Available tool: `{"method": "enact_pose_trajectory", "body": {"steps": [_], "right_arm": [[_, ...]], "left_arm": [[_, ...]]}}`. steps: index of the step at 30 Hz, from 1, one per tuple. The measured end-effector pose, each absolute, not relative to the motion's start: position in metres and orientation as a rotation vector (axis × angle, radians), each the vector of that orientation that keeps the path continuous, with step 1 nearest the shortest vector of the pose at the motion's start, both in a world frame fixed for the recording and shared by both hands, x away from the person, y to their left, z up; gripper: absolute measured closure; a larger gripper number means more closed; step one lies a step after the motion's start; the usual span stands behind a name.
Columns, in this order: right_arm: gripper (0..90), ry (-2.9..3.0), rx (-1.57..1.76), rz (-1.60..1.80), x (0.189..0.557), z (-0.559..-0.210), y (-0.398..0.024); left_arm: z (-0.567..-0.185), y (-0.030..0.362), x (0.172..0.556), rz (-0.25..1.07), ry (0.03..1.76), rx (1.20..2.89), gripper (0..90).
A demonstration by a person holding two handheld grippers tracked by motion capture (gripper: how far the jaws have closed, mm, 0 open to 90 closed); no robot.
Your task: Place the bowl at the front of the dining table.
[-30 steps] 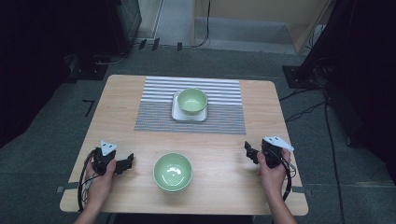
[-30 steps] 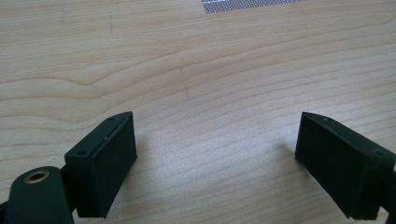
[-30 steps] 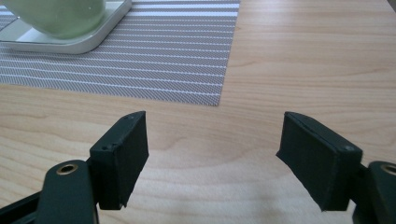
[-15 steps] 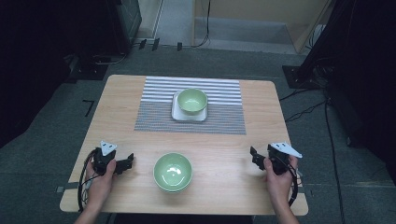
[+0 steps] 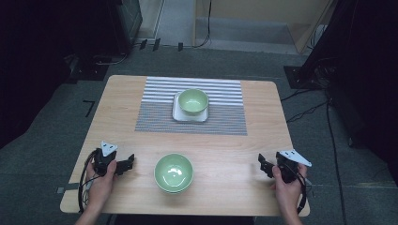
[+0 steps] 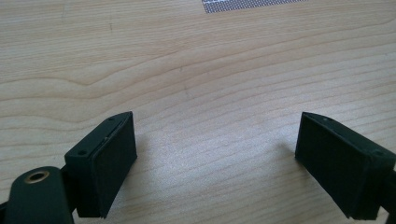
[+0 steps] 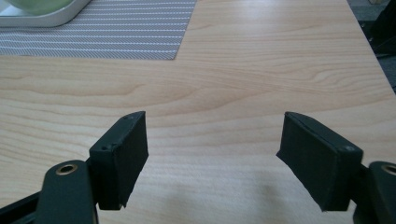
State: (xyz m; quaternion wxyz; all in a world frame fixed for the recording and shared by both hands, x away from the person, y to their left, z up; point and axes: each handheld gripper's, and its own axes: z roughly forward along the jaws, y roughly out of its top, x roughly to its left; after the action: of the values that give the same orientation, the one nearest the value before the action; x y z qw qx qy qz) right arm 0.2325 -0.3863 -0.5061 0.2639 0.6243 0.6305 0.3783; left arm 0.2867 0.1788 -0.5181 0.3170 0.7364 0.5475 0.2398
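At lower left, the left gripper (image 5: 126, 165) rests jaws apart, empty. Lower right, the right gripper (image 5: 263, 165) gapes too, a green bowl (image 5: 174, 172) between them

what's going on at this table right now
A person holds a gripper in each hand near the table's front edge. The left gripper and right gripper are both open and empty. One green bowl sits between them; another bowl rests on a white plate on the striped mat.

Two green bowls (image 5: 174, 172), one plate (image 5: 177, 112), one placemat (image 5: 155, 117)
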Motion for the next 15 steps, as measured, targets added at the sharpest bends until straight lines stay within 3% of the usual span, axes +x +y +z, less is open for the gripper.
{"method": "enact_pose_trajectory", "body": {"steps": [15], "right_arm": [[22.5,1.725,1.723,0.950,0.217,-0.518,-0.398]], "left_arm": [[-0.518,0.179,0.287,0.631,1.442,1.937,12.0]]}}
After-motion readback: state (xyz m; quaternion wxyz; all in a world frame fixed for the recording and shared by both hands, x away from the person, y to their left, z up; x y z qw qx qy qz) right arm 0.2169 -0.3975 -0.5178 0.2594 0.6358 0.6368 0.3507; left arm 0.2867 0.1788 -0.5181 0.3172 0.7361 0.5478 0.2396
